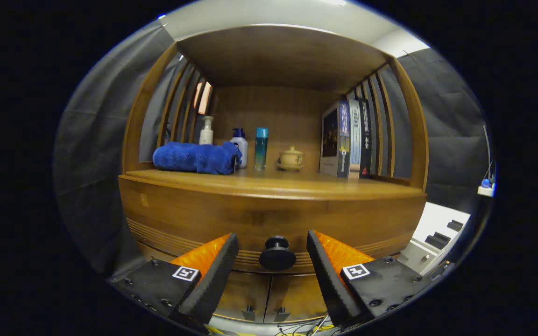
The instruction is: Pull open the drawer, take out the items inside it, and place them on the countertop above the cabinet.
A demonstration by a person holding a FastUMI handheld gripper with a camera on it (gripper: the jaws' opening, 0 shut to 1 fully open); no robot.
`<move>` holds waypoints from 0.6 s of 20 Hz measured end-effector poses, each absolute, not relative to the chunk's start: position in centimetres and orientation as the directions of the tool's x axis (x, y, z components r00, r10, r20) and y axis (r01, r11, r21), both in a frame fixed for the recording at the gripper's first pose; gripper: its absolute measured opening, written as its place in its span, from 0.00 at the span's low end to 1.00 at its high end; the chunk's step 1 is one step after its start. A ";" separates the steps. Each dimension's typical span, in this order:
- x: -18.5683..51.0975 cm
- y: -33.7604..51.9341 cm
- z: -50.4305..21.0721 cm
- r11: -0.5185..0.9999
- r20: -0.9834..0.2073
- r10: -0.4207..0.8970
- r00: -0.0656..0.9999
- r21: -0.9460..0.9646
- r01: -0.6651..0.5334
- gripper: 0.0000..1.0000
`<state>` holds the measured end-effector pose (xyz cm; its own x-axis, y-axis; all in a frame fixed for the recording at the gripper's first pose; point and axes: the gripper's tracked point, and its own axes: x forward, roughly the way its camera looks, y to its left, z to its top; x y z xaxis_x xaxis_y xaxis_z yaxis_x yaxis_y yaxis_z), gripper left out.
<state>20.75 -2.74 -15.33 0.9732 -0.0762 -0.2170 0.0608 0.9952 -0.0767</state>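
Note:
A wooden cabinet faces me, its drawer front (203,219) closed flush below the countertop (273,184). The drawer's round black knob (277,253) sits between my fingers, with a gap on each side. My gripper (272,242) is open around the knob and touches nothing. The inside of the drawer is hidden. On the countertop lie a folded blue towel (196,157), a white pump bottle (206,130), a white bottle with a blue cap (239,145), a teal bottle (261,148), a small lidded cup on a saucer (291,158) and several upright books (348,139).
A shelf roof and slatted side walls (381,126) enclose the countertop. Two lower cabinet doors (269,298) with small handles sit under the drawer. A white unit (437,238) stands to the right. Cables lie on the floor below.

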 end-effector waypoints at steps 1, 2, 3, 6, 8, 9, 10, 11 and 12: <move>21.0 -3.0 -15.9 0.995 -0.224 -0.081 0.971 -0.081 0.064 0.84; 21.3 -3.3 -16.4 0.994 -0.233 -0.086 0.969 -0.087 0.067 0.81; 21.5 -3.5 -16.6 0.993 -0.236 -0.093 0.967 -0.087 0.074 0.77; 22.0 -3.8 -16.8 0.994 -0.239 -0.095 0.966 -0.072 0.080 0.66; 21.9 -3.7 -16.7 0.995 -0.238 -0.086 0.967 -0.072 0.070 0.59; 21.8 -3.7 -16.6 0.995 -0.240 -0.081 0.967 -0.069 0.066 0.55; 21.9 -3.7 -16.6 0.996 -0.241 -0.082 0.967 -0.065 0.069 0.52; 22.1 -3.8 -16.6 0.995 -0.242 -0.085 0.966 -0.061 0.073 0.49; 22.0 -3.7 -16.5 0.996 -0.247 -0.087 0.965 -0.051 0.077 0.47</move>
